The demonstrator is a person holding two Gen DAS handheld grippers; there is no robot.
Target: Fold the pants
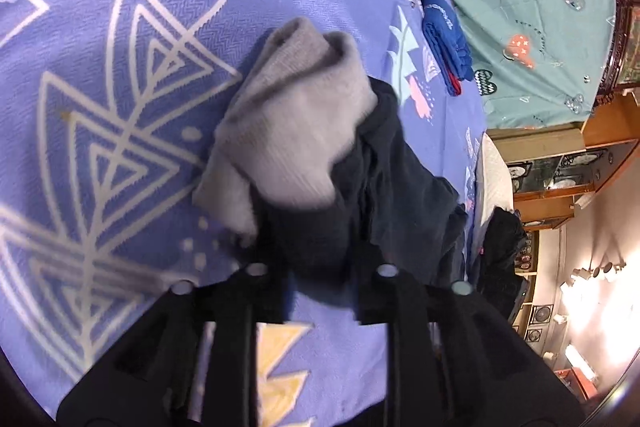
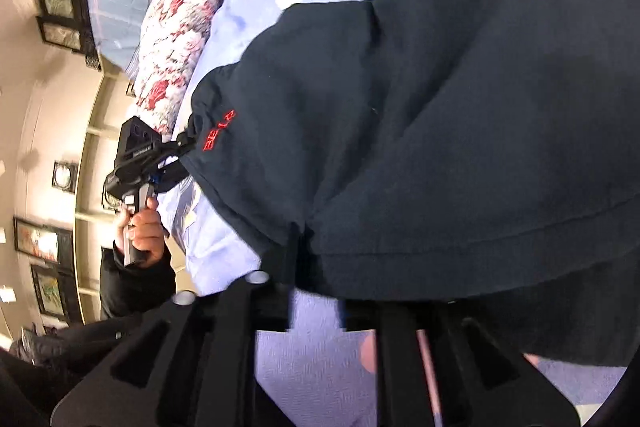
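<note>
Pants (image 2: 420,131) lie bunched on the blue bedspread (image 1: 120,7), fold only started.
Your left gripper (image 1: 320,307) stands apart, with dark cloth between its fingers but not pressed; your right gripper (image 2: 316,315) is apart at the hem, holding nothing. Next, I think, you must grip both edges again and spread them flat.

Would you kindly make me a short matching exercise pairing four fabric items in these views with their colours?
Items:
1. pants
2. folded garment
3. pillow
4. knit cloth

Colours:
A. white with red flowers
B. grey
C. dark navy, with red lettering
D. bright blue

Pairs: 1-C, 2-D, 3-A, 4-B
</note>
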